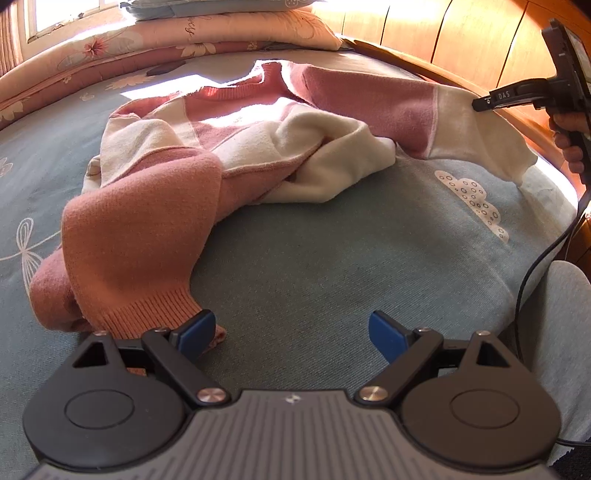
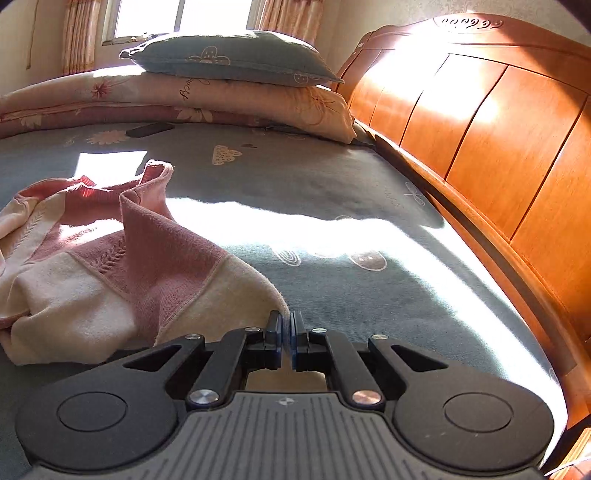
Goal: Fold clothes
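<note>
Between right tongs (image 2: 286, 332): sweater (image 2: 110, 280) sleeve edge; left tongs (image 1: 291, 332) apart, beside cuff.

A home bedroom: a wooden headboard (image 2: 480, 122), a stacked pillow (image 2: 229, 55) and quilt (image 2: 221, 99) (floral), a curtained window (image 2: 147, 18).

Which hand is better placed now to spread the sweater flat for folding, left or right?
Right. Its claw is shut on the sweater's cream sleeve end, near the headboard. The left claw is open and holds nothing, beside the pink cuff.
</note>
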`<act>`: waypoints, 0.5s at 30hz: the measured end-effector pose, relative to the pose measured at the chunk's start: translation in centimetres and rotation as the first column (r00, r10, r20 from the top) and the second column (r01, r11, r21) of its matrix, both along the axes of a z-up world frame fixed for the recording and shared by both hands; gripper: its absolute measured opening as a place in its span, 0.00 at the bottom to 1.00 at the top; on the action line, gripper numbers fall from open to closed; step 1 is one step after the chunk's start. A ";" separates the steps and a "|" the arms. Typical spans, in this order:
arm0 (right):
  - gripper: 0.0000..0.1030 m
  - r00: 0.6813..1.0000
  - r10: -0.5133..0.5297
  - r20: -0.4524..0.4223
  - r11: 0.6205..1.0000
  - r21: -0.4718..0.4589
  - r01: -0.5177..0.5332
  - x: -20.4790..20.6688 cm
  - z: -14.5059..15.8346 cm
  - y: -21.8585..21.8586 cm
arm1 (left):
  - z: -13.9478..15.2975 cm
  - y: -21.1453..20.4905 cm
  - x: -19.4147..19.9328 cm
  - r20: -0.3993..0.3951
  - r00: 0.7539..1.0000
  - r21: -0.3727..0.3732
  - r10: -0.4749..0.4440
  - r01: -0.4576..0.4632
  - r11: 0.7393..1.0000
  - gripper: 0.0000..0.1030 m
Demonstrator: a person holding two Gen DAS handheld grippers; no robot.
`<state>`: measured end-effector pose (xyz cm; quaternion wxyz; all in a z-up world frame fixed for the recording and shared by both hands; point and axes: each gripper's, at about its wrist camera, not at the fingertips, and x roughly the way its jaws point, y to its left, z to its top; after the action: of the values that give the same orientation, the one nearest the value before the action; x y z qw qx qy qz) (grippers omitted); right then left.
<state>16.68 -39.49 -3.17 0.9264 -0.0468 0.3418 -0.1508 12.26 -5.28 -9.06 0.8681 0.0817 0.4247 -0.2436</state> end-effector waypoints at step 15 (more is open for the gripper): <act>0.05 0.977 -0.211 -0.003 0.969 -0.135 0.209 5.1 -0.4 -10.2 | -0.5 -1.1 0.4 -0.026 1.000 0.038 -0.004 0.005 0.999 0.88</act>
<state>21.79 -49.67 -3.57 0.8971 -0.0737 0.3419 -0.2701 12.67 -6.38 -9.59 0.8602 0.0960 0.4403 -0.2387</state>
